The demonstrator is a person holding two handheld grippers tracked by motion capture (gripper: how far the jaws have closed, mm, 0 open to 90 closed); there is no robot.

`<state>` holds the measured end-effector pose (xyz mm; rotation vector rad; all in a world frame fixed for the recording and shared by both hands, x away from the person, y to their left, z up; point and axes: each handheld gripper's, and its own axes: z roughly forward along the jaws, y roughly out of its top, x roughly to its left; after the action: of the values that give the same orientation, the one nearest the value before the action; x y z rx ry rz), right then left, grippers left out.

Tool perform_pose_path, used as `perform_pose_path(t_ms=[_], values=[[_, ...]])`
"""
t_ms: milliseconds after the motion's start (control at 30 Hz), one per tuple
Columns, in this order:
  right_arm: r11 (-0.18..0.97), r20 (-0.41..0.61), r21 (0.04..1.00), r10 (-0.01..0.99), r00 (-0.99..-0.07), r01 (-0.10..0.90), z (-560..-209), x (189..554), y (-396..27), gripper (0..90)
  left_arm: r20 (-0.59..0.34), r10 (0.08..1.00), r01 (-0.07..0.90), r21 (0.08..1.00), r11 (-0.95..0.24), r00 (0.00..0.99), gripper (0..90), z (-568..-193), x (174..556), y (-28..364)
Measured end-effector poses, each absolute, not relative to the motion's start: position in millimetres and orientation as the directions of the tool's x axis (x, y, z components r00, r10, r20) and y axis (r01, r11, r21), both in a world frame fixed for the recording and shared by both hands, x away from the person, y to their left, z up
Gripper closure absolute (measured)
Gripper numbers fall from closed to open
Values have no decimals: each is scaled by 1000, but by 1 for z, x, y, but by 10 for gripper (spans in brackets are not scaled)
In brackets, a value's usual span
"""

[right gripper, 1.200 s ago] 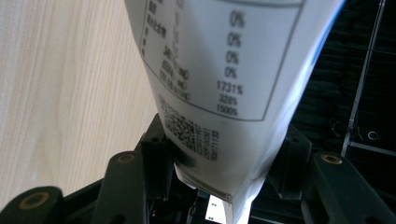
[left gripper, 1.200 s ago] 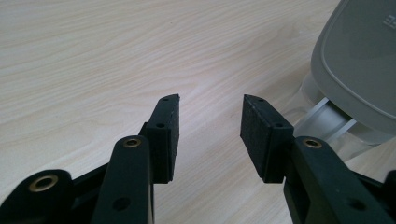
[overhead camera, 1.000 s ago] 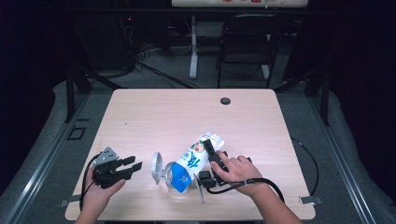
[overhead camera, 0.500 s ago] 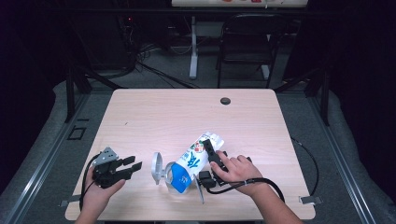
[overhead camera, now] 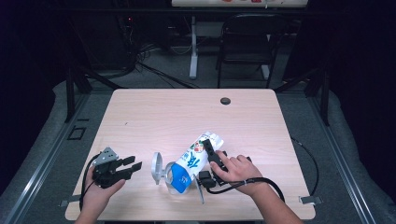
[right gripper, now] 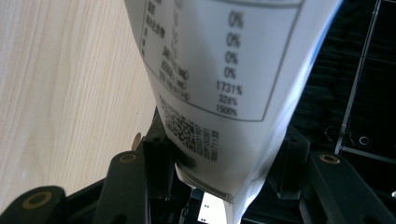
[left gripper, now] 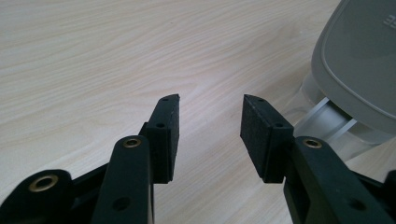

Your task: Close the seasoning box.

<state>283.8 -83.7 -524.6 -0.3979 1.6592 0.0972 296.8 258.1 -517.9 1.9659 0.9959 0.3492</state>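
A white and blue printed pouch (overhead camera: 194, 158) lies slanted at the table's front middle. Its blue end rests in a clear container (overhead camera: 172, 181) whose grey lid (overhead camera: 156, 167) stands open to the left. My right gripper (overhead camera: 210, 150) is shut on the pouch's white upper part, and the pouch's printed back (right gripper: 224, 70) rises between the jaws of my right gripper (right gripper: 219, 158). My left gripper (overhead camera: 133, 164) rests on the table left of the lid, open and empty. Beyond my left gripper (left gripper: 210, 126) to the right are the grey lid (left gripper: 359, 60) and the clear container (left gripper: 327, 121).
A black round grommet (overhead camera: 225, 101) sits in the wooden table (overhead camera: 154, 116) near its far edge. A black cable (overhead camera: 266, 182) loops from the right hand across the front right. A dark chair (overhead camera: 247, 42) stands behind the table.
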Motion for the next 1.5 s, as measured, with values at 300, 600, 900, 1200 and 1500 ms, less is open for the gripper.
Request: perform_pose_path(t_ms=[300, 600, 900, 1200, 1500], values=[[933, -976, -173, -205, -73, -315, -524, 284, -83, 515, -132, 759, 511, 810, -289, 638, 578, -518, 297, 258], [936, -971, -201, -229, -66, -290, -523, 282, -83, 520, -132, 759, 511, 810, -288, 638, 578, -518, 297, 258], [935, -970, -208, -234, -59, -287, -522, 282, -82, 523, -131, 759, 509, 812, -287, 637, 578, -517, 296, 258], [931, -968, -224, -248, -48, -288, -522, 282, -81, 528, -133, 759, 510, 811, -286, 637, 578, -517, 296, 258], [931, -968, -221, -246, -53, -290, -521, 282, -81, 533, -132, 758, 511, 810, -289, 638, 578, -518, 297, 258]])
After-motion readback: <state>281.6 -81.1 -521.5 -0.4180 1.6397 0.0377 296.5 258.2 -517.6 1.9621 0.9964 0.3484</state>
